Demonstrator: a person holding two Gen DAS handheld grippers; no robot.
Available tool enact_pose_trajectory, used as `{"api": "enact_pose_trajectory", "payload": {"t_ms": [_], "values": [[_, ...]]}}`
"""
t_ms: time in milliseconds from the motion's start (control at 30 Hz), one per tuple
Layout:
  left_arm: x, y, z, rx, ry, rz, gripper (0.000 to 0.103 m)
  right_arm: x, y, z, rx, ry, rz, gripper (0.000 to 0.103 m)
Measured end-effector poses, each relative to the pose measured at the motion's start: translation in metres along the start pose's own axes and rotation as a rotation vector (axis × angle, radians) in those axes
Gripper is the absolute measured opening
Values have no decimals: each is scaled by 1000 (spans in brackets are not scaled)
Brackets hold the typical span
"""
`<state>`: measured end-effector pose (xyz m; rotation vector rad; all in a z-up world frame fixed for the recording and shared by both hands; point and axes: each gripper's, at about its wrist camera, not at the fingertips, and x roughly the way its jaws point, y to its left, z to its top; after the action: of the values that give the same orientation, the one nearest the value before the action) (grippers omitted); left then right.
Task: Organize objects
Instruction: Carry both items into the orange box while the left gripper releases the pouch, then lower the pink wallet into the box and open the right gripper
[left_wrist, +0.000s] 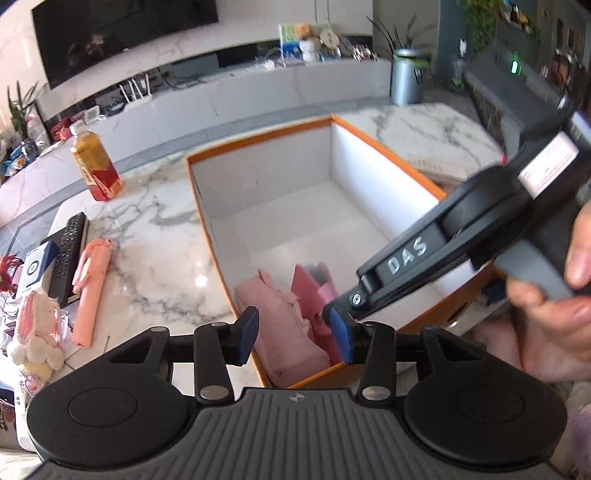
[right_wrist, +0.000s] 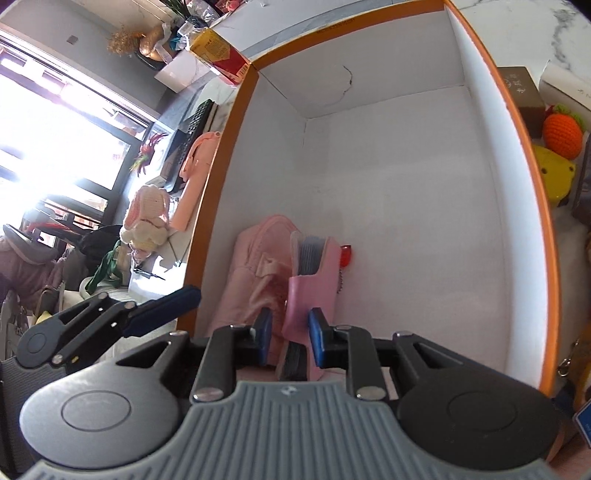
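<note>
A white marble-patterned tabletop holds a large open cardboard box with an orange rim and white inside walls. In the box's near corner lies a pale pink fabric pouch, and just beside it stands a brighter pink card holder with dark cards showing at its top. The right gripper reaches down into the box, its blue pads on either side of the card holder's lower part; whether they press it cannot be told. The left gripper hovers at the box's near edge, fingers spread wide and holding nothing. Outside the box, a pink folded umbrella lies near a black remote control.
</note>
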<state>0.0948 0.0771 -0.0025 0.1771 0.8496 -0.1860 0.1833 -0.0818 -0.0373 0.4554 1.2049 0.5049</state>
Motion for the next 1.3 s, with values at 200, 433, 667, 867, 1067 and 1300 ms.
{"api": "enact_pose_trajectory", "payload": {"t_ms": [200, 433, 667, 867, 1067, 1300], "values": [[-16, 12, -2, -54, -50, 43, 65, 14, 6, -1, 4, -14, 5, 25], [-17, 25, -4, -134, -56, 40, 65, 23, 8, -2, -26, -23, 9, 25], [-14, 30, -8, -164, -49, 31, 65, 25, 8, -2, -18, -34, 13, 26], [-6, 40, -14, -239, -14, -9, 65, 25, 9, 0, -4, -35, 33, 34], [2, 41, -20, -273, 23, -49, 53, 24, 9, -2, -11, -38, 14, 20], [2, 32, -20, -258, 35, -57, 42, 23, 15, -5, -30, -22, -5, 16]]}}
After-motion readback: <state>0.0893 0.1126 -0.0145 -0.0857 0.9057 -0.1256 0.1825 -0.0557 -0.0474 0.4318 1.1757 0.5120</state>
